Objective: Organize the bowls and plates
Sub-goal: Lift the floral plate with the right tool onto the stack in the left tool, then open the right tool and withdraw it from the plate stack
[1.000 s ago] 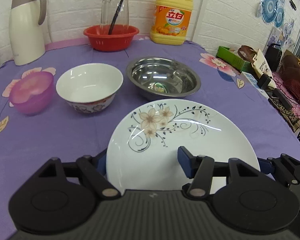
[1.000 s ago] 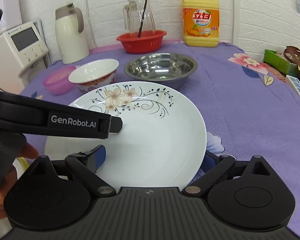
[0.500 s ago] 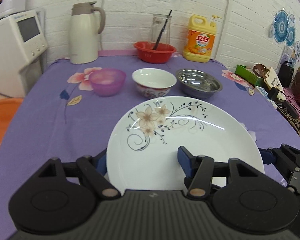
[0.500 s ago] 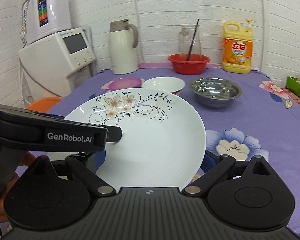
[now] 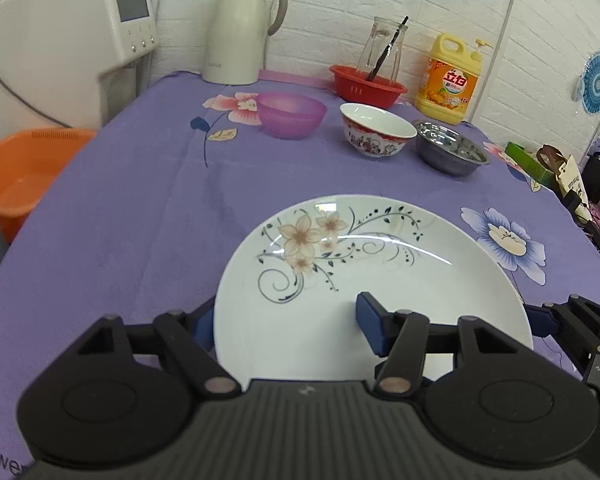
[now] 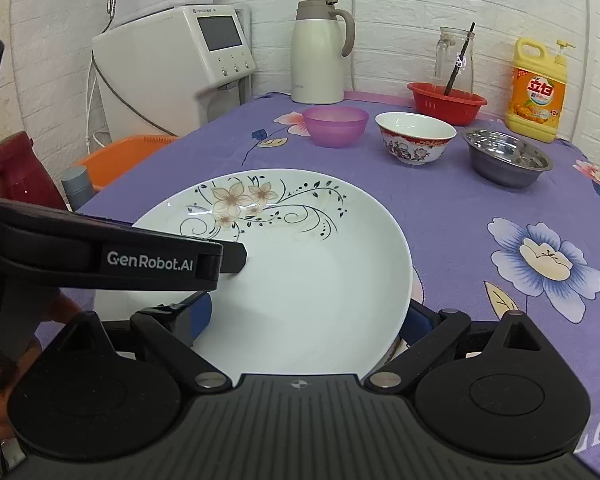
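Both grippers have drawn the plate (image 5: 372, 280) back toward the near table edge; the bowls now sit far off.
Left gripper (image 5: 284, 324) and right gripper (image 6: 308, 316) each clamp the plate's rim, holding it over the purple tablecloth (image 5: 140, 208), well apart from the pink bowl (image 5: 291, 115), the patterned bowl (image 5: 376, 130) and the steel bowl (image 5: 450, 152).
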Available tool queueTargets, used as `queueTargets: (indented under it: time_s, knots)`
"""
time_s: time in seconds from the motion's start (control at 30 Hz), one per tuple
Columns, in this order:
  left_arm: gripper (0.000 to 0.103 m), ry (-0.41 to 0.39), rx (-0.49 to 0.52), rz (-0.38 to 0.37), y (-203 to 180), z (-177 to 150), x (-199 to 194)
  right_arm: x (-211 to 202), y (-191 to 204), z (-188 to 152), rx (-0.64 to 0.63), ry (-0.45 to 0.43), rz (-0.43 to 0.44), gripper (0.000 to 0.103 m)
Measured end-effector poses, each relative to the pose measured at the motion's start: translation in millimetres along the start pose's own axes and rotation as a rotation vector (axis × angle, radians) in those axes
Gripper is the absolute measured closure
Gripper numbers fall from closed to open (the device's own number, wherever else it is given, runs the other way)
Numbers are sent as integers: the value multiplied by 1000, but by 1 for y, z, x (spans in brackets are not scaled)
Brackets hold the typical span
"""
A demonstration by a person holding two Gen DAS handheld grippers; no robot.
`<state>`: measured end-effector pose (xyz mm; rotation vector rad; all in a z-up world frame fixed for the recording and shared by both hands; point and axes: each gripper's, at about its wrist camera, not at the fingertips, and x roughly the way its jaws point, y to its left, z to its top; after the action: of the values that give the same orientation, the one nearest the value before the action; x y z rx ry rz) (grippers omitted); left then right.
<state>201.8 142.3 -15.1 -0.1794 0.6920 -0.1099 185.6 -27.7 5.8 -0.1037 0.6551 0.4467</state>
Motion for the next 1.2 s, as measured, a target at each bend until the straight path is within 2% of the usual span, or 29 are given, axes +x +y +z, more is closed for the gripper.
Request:
queueTargets:
  time_s: [0.27, 0.5, 0.63, 0.77, 0.9, 1.0, 1.1, 1.2]
  knots:
    - [41, -20, -20, -31, 7, 2, -2, 3, 2, 0, -29, 12, 1, 0]
    - [31, -60, 26, -24, 5, 10, -13, -1, -3, 0, 33, 13, 35, 0]
    - [31, -82, 9, -28, 5, 18, -15, 2, 4, 0, -20, 30, 25, 0]
    - [31, -96, 5, -16, 6, 22, -17, -1, -10, 5, 61, 26, 65, 0]
    - [31, -91, -30, -11, 13, 24, -14, -8, -12, 7, 85, 9, 49, 0]
    - [31, -92, -53, -21, 16, 25, -14, -3, -15, 6, 82, 33, 21, 0]
    - [31, -96, -50, -20, 15, 25, -15, 2, -21, 5, 103, 50, 46, 0]
    - [31, -95, -53, -24, 15, 25, -14, 4, -16, 6, 58, 67, 37, 0]
